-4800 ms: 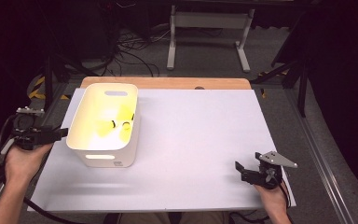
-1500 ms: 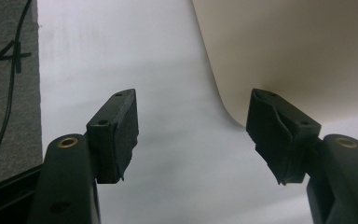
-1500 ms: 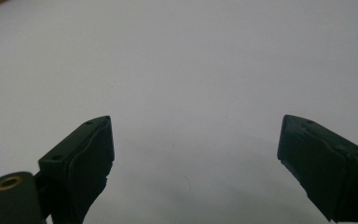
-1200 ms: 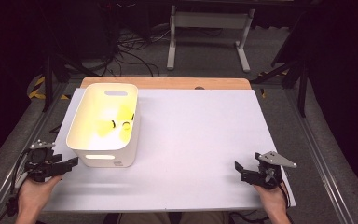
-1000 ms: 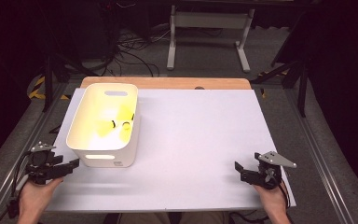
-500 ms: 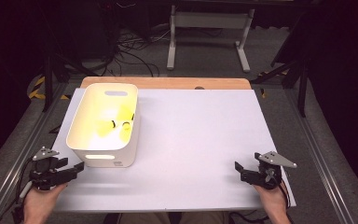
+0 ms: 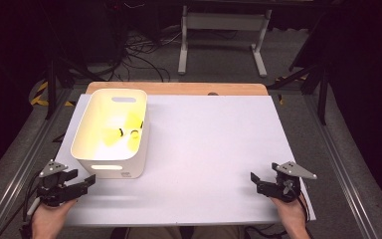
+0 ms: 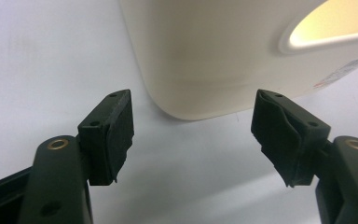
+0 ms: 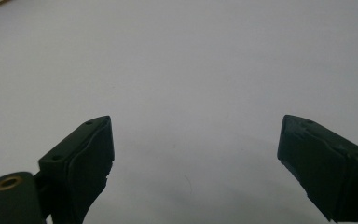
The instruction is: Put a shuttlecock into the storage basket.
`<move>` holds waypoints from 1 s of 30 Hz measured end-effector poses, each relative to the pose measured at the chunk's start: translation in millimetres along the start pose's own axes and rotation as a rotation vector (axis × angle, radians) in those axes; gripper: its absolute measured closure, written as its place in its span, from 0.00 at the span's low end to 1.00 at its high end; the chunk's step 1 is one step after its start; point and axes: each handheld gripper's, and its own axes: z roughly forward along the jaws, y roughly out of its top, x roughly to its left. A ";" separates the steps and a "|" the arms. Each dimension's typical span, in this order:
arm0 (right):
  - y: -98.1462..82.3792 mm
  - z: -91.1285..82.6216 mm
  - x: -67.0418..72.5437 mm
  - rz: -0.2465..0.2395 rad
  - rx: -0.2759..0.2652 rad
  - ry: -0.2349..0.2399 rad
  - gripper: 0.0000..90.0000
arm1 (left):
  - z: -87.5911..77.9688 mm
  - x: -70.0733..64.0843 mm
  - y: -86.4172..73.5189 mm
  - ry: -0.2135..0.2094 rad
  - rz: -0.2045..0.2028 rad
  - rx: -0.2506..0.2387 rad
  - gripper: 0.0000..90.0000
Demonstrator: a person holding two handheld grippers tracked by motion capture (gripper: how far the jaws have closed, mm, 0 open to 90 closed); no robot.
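1. Left gripper [image 7: 82,185] at the tabletop's [image 7: 214,149] near-left corner, jaws spread wide, nothing between them, aimed at the near wall of the white bin [image 7: 110,164].
2. Seen along the left gripper [image 8: 191,128]: bin [image 8: 214,56] corner just beyond the fingertips, apart from both pads, handle slot at upper right.
3. Bin standing upright along the left edge, toward the far-left corner, yellow items [image 7: 117,135] inside.
4. Right gripper [image 7: 254,180] at the near-right corner, jaws likewise released, over bare white surface [image 9: 177,70].
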 end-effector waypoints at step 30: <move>-4.7 -9.6 11.3 -0.020 -0.008 0.026 0.13 | 3.4 -2.6 -22.4 -0.035 -0.015 -0.172 0.27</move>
